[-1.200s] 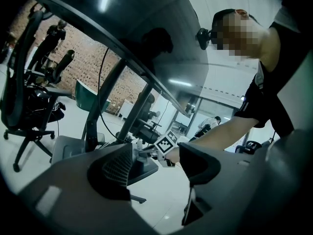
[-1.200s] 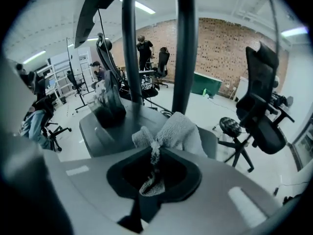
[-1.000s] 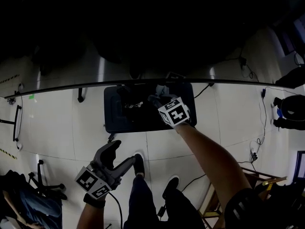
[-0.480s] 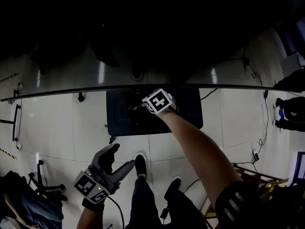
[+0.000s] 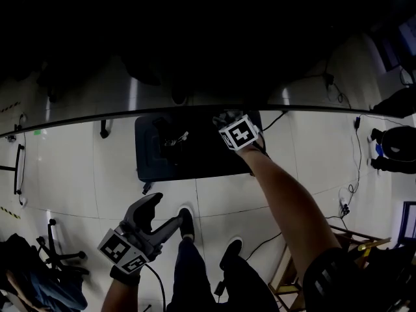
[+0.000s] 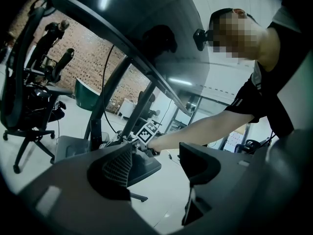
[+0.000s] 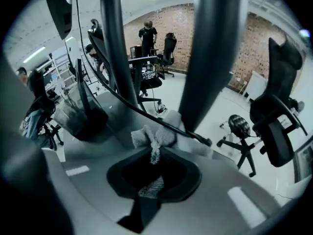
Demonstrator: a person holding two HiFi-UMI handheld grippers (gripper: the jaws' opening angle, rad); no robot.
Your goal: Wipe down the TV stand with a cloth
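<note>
The cloth (image 7: 155, 135) is seen clamped tight in the right gripper (image 7: 154, 155), its bunched end pressed down on the TV stand's dark base (image 5: 201, 158), just beside an upright (image 7: 210, 48). A black cable (image 7: 142, 108) is laid across the cloth's far edge. In the head view the right gripper (image 5: 221, 118) is reached out to the base's far side, under the screen's thin edge (image 5: 130, 117). The left gripper (image 5: 167, 212) is held low over the pale floor (image 5: 78, 168), well apart from the stand, its jaws spread wide with nothing between them.
</note>
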